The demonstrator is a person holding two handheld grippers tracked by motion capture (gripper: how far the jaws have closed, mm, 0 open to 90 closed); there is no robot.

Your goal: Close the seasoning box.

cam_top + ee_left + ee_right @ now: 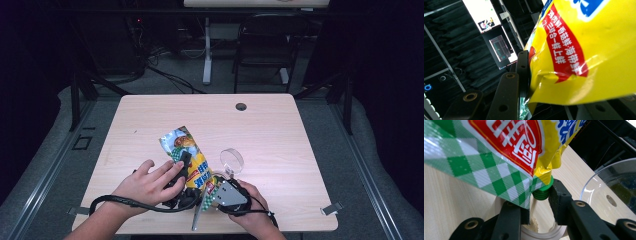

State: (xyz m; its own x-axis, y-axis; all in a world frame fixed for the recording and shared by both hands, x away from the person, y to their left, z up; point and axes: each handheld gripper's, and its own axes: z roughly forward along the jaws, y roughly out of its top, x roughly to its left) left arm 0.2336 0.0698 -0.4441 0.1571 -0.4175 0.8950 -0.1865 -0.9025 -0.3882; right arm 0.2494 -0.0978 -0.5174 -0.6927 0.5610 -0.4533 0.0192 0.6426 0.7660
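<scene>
Right gripper view, hand-held gripper (537,205) clamping pouch's green cap (543,191)

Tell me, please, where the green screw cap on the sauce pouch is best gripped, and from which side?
Grip the green cap across its ribbed sides, coming from below, as the right gripper does: the pouch hangs spout-down, and the ribs probably resist slipping when twisting.
</scene>
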